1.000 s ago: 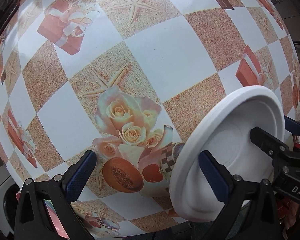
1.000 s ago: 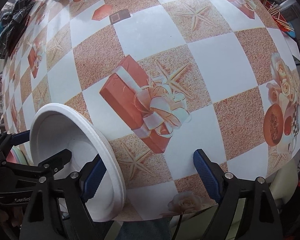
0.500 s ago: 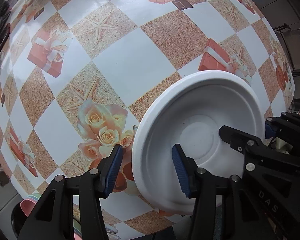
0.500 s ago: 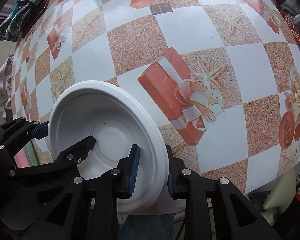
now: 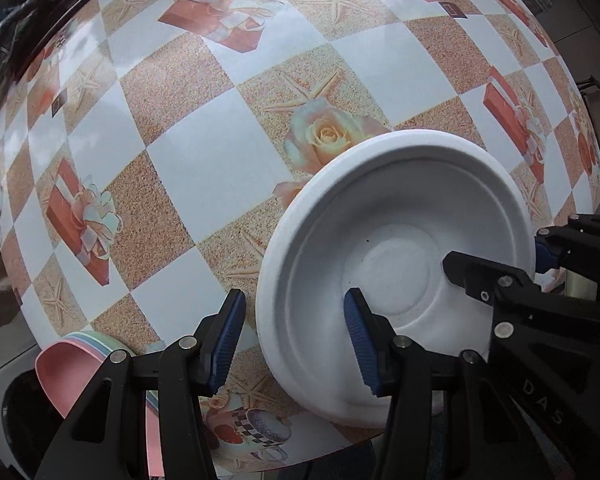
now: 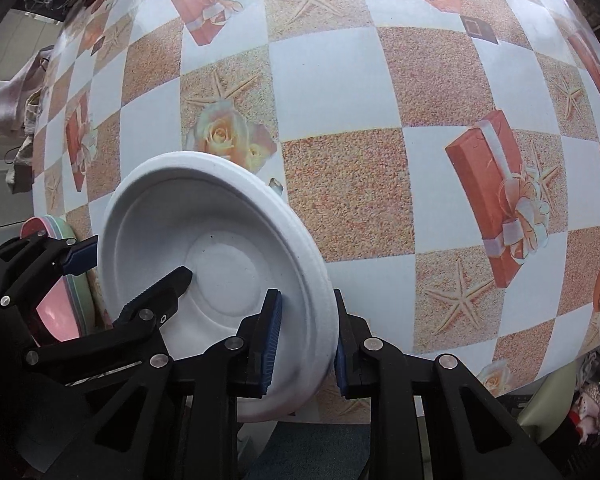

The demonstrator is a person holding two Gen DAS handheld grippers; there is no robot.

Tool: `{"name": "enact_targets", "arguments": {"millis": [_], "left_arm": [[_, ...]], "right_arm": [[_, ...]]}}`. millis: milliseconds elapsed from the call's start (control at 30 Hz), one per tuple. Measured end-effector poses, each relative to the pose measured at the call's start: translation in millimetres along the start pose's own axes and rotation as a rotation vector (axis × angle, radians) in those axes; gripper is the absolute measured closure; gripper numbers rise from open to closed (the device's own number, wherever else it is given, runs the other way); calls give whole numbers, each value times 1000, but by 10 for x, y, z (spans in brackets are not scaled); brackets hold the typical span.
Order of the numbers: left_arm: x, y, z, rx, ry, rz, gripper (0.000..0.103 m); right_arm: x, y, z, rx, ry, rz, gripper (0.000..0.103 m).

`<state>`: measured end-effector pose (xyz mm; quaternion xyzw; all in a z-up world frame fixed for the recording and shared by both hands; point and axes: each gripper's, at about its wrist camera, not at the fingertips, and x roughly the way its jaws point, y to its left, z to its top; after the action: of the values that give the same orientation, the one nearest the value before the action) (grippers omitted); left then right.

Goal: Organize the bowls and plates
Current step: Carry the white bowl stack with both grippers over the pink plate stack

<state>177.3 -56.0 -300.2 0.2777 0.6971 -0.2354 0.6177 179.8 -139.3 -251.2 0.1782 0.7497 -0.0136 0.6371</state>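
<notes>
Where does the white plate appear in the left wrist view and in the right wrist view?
Left wrist: white plate at lower right.
Right wrist: white plate at lower left.
Shared landmark: the printed rose on the tablecloth, just above the plate's far rim in both views.

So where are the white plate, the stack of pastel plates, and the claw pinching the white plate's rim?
white plate (image 5: 400,264), left wrist view, on its inner bottom.
stack of pastel plates (image 5: 66,364), left wrist view, on the pink top plate.
right claw (image 6: 306,340), right wrist view, midway between its fingertips, on the white plate's rim.
</notes>
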Motion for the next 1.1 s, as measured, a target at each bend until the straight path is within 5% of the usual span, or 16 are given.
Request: {"name": "enact_targets", "arguments": {"millis": [267, 633, 800, 1100], "left_arm": [[129, 589, -449, -101, 0, 8, 52], [158, 588, -454, -95, -17, 0, 53], [67, 436, -284, -62, -10, -9, 62], [16, 246, -326, -32, -14, -19, 62]], "right_arm": [[132, 831, 8, -133, 27, -5, 77], [199, 1214, 68, -93, 32, -1, 77], [226, 913, 20, -76, 48, 5, 77], [152, 855, -139, -39, 69, 21, 77]]}}
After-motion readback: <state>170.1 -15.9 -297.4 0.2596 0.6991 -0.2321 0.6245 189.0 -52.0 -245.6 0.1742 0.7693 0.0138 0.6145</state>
